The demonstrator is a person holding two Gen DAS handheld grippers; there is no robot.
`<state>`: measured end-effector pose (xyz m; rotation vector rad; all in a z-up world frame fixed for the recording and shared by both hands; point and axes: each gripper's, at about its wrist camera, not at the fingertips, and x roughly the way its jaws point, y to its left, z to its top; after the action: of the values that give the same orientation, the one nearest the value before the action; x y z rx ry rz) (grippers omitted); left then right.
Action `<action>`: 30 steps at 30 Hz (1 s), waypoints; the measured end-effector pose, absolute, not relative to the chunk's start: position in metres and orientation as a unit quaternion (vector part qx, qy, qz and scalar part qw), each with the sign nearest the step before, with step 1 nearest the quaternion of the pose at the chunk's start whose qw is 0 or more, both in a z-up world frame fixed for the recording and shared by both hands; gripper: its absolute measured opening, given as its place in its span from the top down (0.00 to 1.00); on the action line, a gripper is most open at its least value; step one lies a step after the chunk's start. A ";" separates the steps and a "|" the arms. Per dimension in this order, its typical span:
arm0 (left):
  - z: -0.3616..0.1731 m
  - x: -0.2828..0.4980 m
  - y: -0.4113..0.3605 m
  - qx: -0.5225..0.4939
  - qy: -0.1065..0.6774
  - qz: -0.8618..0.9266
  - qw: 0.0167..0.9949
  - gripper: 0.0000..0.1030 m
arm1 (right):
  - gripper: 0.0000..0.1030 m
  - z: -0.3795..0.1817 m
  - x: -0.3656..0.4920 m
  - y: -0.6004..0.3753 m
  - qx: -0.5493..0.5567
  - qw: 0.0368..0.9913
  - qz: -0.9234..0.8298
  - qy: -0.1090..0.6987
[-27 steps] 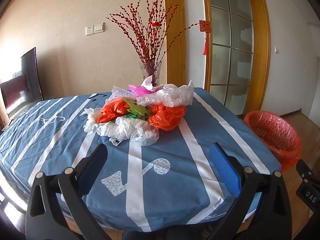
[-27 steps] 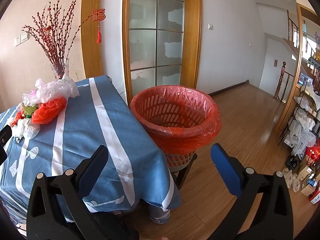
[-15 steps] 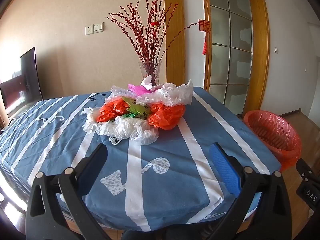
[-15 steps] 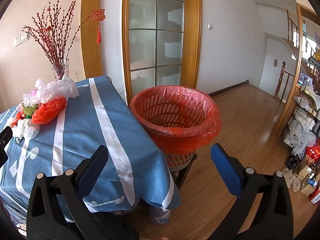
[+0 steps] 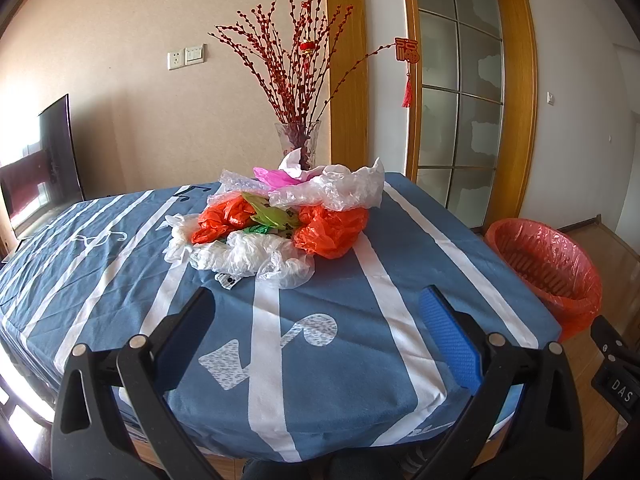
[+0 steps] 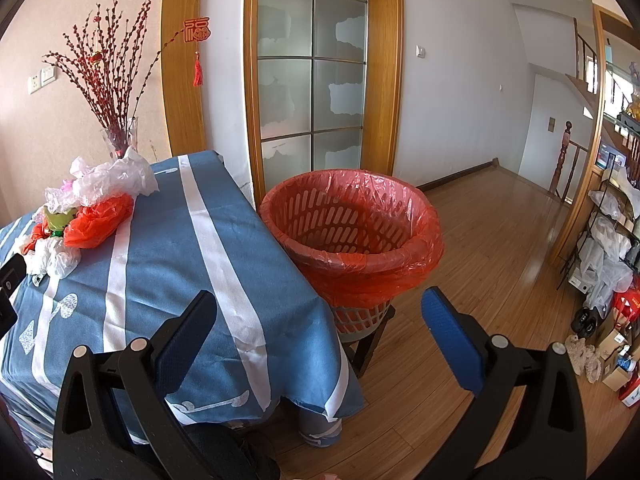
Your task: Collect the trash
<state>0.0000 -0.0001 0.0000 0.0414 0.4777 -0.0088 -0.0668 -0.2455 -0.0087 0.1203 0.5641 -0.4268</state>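
Sunlit walls and a striped blue cloth frame the worktop (image 5: 400, 280), where crumpled plastic bags (image 5: 276, 224) sit heaped mid-cloth before a vase of red twigs (image 5: 298, 144). Left tool (image 5: 316, 320) hangs wide and empty, well short of the heap, lined up to reach it. Right tool (image 6: 320, 320), equally wide, faces the red-lined bin (image 6: 352, 232) just beside the worktop's edge, handy for dropping.

Both views are bright and sharp, lit by daylight. Strong glare washes out the wall (image 5: 24, 92) at far left (detail lost there). Fisheye distortion bows the door frame (image 6: 384, 72), and black vignetting cuts the corners. Soft shadows fall on the tablecloth (image 5: 360, 320).
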 end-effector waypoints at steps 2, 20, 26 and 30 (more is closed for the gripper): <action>0.000 0.000 0.000 0.020 0.237 -0.005 0.971 0.04 | 0.02 -0.009 -0.067 -0.245 0.059 0.936 -0.209 0.276; 0.000 0.000 0.000 0.021 0.238 -0.004 0.971 0.04 | 0.02 -0.009 -0.067 -0.245 0.060 0.936 -0.209 0.277; 0.000 0.000 0.000 0.021 0.238 -0.004 0.971 0.04 | 0.02 -0.009 -0.067 -0.244 0.060 0.936 -0.208 0.277; 0.000 0.000 0.000 0.021 0.238 -0.004 0.971 0.04 | 0.02 -0.010 -0.067 -0.244 0.061 0.936 -0.208 0.278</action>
<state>0.0002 -0.0002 -0.0001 0.0426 0.4814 -0.0086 -0.0665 -0.2442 -0.0097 0.1239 0.5676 -0.4246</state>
